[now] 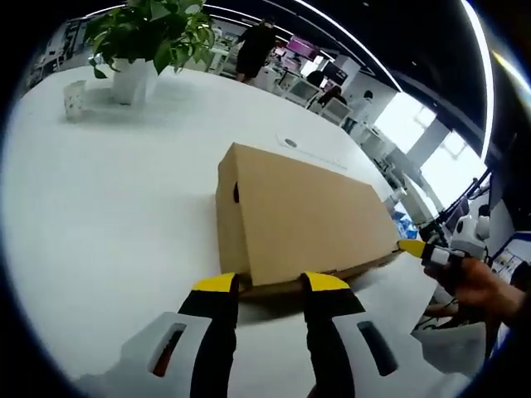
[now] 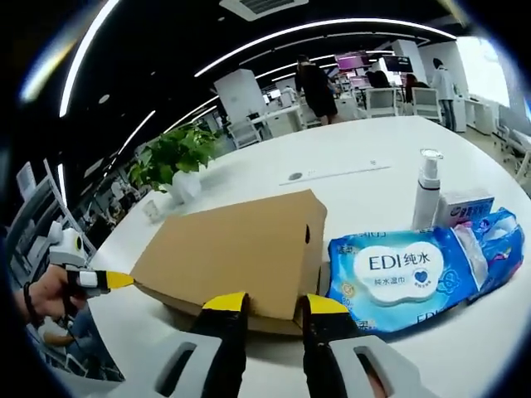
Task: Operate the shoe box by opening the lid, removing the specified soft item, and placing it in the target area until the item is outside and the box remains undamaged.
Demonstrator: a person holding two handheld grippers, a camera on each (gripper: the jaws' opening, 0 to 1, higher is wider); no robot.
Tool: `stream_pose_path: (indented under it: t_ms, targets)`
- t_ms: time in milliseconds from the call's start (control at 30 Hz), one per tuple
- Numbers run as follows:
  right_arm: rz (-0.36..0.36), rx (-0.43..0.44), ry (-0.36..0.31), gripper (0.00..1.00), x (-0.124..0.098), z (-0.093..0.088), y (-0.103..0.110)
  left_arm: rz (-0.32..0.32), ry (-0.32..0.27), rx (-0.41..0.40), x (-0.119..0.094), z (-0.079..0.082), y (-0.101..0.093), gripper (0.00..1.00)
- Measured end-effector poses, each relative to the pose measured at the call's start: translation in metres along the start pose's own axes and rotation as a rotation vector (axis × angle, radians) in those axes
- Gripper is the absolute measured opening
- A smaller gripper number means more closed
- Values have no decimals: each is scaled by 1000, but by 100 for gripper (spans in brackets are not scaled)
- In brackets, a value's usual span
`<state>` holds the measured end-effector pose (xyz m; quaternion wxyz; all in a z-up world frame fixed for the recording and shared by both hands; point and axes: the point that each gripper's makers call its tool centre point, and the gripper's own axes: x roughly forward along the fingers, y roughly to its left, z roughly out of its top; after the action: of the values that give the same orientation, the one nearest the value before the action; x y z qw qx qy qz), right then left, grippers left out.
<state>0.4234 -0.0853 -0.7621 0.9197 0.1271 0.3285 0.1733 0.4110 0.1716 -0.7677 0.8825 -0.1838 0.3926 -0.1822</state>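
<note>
On white worktop (image 1: 99, 215): brown cardboard shoe box (image 1: 299, 215), lid down, lying flat. Left tool (image 1: 270, 283) at near edge of box, yellow-tipped jaws parted, tips at lid rim, nothing clamped. Right tool (image 2: 277, 303) at opposite corner of box, jaws likewise parted, tips against box edge. Just beside box: blue wet-wipes pack (image 2: 415, 274); behind pack, white pump bottle (image 2: 426, 195). Beyond box: potted plant (image 1: 149, 41).
</note>
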Motion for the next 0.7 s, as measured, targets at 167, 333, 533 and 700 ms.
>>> stream_pose_path:
  t_ms: [167,333,533,700]
  targets:
    - [-5,3,-3,22,2,2,-2,4,1,-3,1,1,-1,30]
    - [-5,1,-3,22,1,2,-1,4,4,1,1,0,-2,30]
    - [7,12,-7,24,-7,1,-2,8,3,36,-3,-1,-5,34]
    - [-37,-45,-69,36,-50,2,-24,20,-45,61,-22,-1,-11,43]
